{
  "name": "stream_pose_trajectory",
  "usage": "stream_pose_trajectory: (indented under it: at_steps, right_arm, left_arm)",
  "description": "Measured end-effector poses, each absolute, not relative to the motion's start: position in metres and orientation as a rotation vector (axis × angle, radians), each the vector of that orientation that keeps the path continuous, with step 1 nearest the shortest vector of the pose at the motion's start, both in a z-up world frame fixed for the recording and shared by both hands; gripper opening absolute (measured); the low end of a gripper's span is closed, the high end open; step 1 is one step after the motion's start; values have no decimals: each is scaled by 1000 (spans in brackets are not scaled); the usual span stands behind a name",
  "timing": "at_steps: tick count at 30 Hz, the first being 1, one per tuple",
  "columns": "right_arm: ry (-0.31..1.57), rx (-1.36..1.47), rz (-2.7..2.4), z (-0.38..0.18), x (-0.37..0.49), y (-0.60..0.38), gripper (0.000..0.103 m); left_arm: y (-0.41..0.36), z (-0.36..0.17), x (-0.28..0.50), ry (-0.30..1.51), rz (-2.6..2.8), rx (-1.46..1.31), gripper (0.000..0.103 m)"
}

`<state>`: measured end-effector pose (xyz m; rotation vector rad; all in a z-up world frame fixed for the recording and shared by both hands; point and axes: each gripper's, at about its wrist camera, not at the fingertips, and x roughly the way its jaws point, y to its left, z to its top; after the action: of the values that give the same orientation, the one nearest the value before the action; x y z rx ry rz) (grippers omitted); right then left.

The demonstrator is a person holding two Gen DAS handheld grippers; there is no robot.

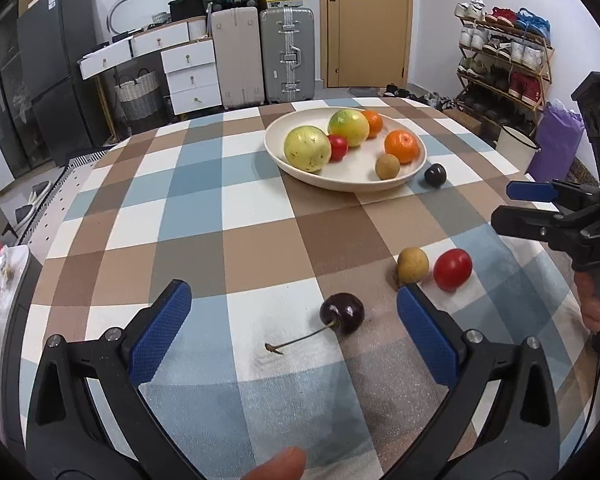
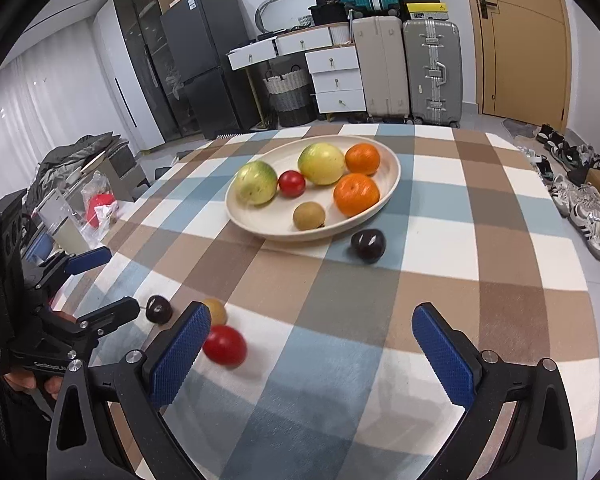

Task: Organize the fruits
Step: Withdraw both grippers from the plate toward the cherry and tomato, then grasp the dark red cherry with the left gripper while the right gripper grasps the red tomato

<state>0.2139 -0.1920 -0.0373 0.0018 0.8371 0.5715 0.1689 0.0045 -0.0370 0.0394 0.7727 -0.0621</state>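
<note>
A cream bowl (image 1: 300,170) (image 2: 252,222) on the checked tablecloth holds two green-yellow fruits, two oranges, a small red fruit and a brown one. A dark plum (image 1: 435,175) (image 2: 368,245) lies just outside its near rim. A dark cherry (image 1: 342,313) (image 2: 158,309) with a stem lies between the fingers of my open left gripper (image 1: 294,304) (image 2: 100,284). A yellow-brown fruit (image 1: 412,265) (image 2: 215,310) and a red tomato (image 1: 452,269) (image 2: 225,345) sit beside it. My right gripper (image 2: 312,334) (image 1: 520,204) is open over the cloth, empty, with the tomato by its left finger.
Two suitcases (image 1: 262,58) and white drawers (image 1: 188,68) stand beyond the table, near a wooden door (image 1: 364,24). A shoe rack (image 1: 504,64) is at the right. Clutter with a red item (image 2: 96,208) sits off the table's left edge.
</note>
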Motion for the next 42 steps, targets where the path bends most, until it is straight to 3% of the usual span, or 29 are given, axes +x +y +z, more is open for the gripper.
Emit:
stream_pose_trajectory:
  at_steps: [17, 21, 25, 32, 39, 42]
  right_arm:
    - [911, -158, 667, -62, 202, -149, 102]
    - [926, -176, 677, -67, 204, -145, 98]
    - [929, -212, 688, -70, 202, -139, 83]
    - [907, -263, 700, -70, 196, -131, 72]
    - [892, -288, 700, -69, 193, -129, 65]
    - [884, -289, 707, -68, 192, -128, 57]
  left_arm:
    - [-2, -61, 190, 862, -103, 93, 102]
    - [-3, -65, 194, 886, -131, 88, 91]
    - [-4, -69, 197, 913, -162, 79, 76]
    - [-7, -70, 197, 913, -207, 68, 57]
    - [-9, -66, 192, 894, -268, 54, 24]
    - [-10, -65, 190, 888, -269, 63, 24]
